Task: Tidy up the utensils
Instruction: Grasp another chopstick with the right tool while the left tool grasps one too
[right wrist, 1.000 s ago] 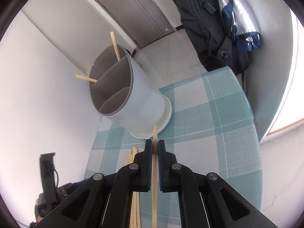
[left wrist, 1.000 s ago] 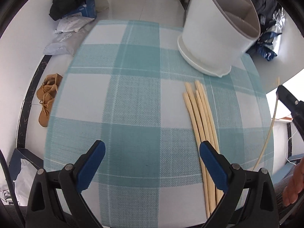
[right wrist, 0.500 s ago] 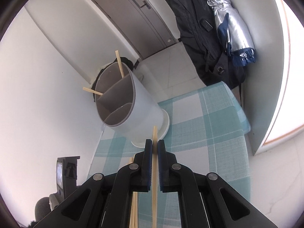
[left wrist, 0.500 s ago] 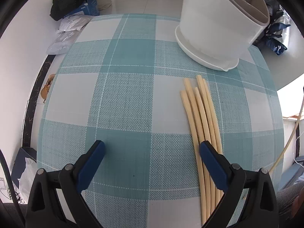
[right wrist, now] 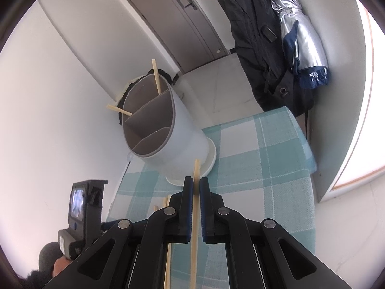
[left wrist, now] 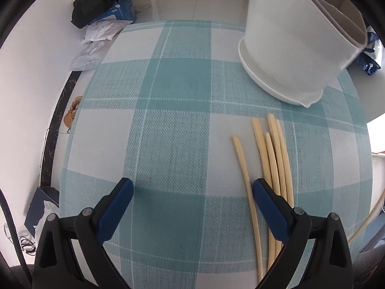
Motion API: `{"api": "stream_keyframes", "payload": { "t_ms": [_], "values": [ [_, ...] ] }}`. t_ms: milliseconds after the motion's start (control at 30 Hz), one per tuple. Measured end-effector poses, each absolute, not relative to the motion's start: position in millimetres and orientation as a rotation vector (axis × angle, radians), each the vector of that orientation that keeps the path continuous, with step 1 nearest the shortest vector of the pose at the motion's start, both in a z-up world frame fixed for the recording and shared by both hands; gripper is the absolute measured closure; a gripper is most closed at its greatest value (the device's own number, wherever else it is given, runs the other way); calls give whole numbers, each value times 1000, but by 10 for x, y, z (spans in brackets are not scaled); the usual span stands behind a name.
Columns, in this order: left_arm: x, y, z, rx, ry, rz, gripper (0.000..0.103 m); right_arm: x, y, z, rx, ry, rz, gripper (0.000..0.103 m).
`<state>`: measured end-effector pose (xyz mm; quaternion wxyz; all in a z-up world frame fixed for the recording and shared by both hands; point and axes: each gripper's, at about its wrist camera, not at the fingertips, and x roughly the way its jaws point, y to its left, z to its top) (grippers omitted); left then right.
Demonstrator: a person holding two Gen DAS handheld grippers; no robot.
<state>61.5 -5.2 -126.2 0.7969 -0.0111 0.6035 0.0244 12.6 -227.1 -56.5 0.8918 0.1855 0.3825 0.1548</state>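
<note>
Several pale wooden chopsticks (left wrist: pixel 272 159) lie on the teal checked tablecloth (left wrist: pixel 173 125), in front of the white utensil holder (left wrist: pixel 288 48). My left gripper (left wrist: pixel 192 192) is open low over the cloth, its right finger (left wrist: pixel 267 207) touching the bundle; one chopstick (left wrist: pixel 245 168) lies apart between the fingers. My right gripper (right wrist: pixel 196 187) is shut on a single chopstick (right wrist: pixel 195 207), held above the table and aimed at the holder (right wrist: pixel 163 130). The holder has grey dividers, and two chopsticks (right wrist: pixel 156 77) stand in its far compartment.
Bags and a dark coat (left wrist: pixel 105 4) lie on the floor beyond the table's far left edge. A dark jacket and silver umbrella (right wrist: pixel 296 41) hang on the wall to the right. The left gripper's body (right wrist: pixel 81 214) shows at the right wrist view's lower left.
My left gripper moved in lower onto the chopsticks, and one chopstick has split off to the left. My right gripper rose a little, still holding its chopstick.
</note>
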Motion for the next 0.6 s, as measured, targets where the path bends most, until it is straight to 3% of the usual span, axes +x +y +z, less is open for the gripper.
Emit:
{"api": "stream_keyframes", "payload": {
  "t_ms": [100,133,200,267,300,367,467,600],
  "values": [
    [663,-68,-1248,-20,1281,58,15,139,-2272,-584,386,800,323,98],
    [668,-83,-1237,-22,1277,54,23,144,-2272,-588,385,801,324,98],
    [681,-103,-1220,-42,1269,29,39,149,-2274,-595,382,804,324,98],
    [685,-112,-1202,-52,1248,17,65,159,-2273,-606,383,808,324,98],
    [690,-130,-1200,-51,1241,7,70,164,-2273,-611,384,810,325,98],
    [691,-178,-1192,-44,1236,-17,96,175,-2264,-617,380,813,325,98],
    [706,-216,-1190,-25,1231,-24,102,188,-2252,-623,373,813,323,98],
    [761,-119,-1177,-64,1223,-2,102,193,-2242,-623,375,806,314,98]
  ]
}}
